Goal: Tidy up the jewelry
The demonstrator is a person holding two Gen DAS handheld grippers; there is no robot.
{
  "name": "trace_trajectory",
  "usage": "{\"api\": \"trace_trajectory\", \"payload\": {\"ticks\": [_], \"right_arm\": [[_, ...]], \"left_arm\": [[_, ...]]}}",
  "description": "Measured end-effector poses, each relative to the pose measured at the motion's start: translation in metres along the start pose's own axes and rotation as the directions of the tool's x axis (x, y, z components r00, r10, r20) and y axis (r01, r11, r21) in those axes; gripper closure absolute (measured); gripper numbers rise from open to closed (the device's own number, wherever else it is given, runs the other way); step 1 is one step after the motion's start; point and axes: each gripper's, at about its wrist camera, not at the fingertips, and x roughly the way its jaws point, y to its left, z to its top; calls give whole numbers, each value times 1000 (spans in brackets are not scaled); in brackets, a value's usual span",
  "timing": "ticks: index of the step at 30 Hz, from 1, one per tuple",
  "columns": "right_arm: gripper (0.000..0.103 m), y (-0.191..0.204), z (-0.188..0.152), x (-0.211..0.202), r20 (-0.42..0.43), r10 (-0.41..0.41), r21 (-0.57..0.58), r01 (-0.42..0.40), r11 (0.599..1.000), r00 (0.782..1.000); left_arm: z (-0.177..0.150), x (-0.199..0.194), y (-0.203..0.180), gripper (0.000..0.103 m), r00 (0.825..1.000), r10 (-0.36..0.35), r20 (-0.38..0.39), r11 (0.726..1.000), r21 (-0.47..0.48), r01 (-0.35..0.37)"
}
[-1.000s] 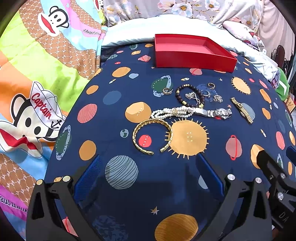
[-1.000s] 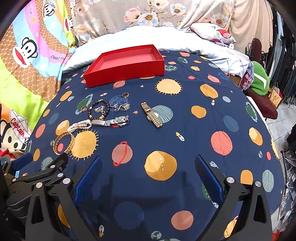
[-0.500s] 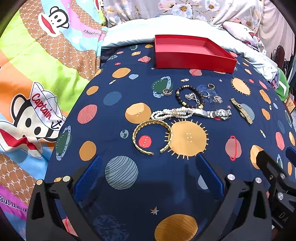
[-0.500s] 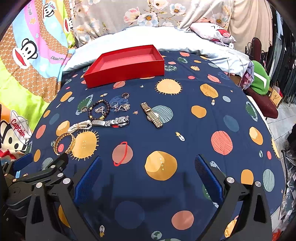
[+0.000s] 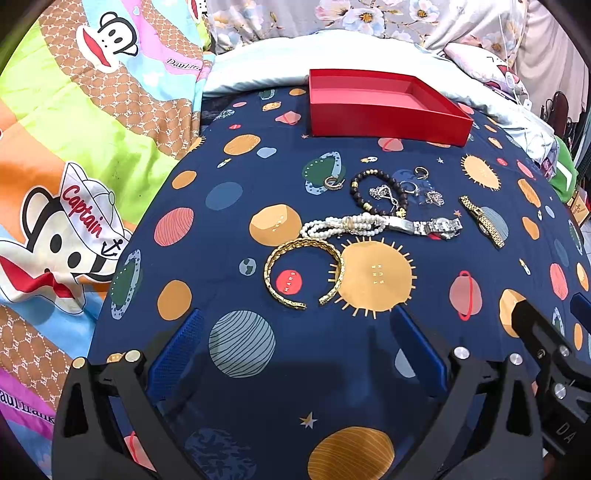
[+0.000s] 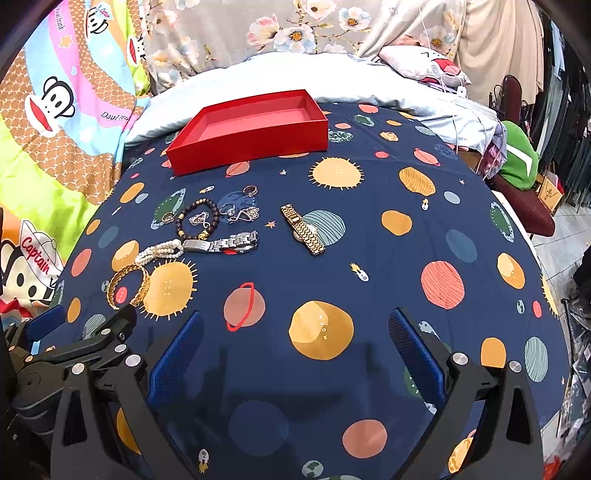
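Looked like a home bedroom: planet-print navy bedsheet (image 6: 369, 236), pale blue pillow (image 5: 295, 62), cartoon-monkey patchwork quilt (image 5: 92, 129), floral grey curtain (image 6: 258, 33) behind.

I held both grippers low and side by side, left gripper (image 5: 295, 354) and right gripper (image 6: 295, 354) each spread wide, gripping nothing.
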Motion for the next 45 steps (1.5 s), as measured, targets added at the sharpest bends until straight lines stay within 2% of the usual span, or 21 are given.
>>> {"api": "trace_trajectory", "payload": {"ticks": [19,27,37,40,42,44,45], "right_arm": [[5,-2,1,2,-6,5,0,-5,1000,1000],[6,-22,8,23,-41,-6,32,8,999,999],[8,-24,22,44,-42,14,10,-14,1000,999],[12,-26,29,53,-41,19,8,-19,1000,999],[16,-27,35,59,-41,28,13,-27,1000,999],[23,-28,42,67,-45,36,15,-36,999,998],[25,-27,45,71,-48,42,14,-41,999,998]], "left_arm": [[1,5,1,5,1000,-18,-16,1000,3,18],[4,25,23,5,999,-30,-44,998,-59,27],[21,60,8,5,996,-61,-73,997,-46,57],[24,63,5,11,996,-61,-57,997,-43,59],[25,61,3,20,997,-62,-51,997,-37,60],[27,59,1,34,996,-75,-46,997,-27,74],[28,58,0,36,995,-86,-47,996,-25,85]]}}
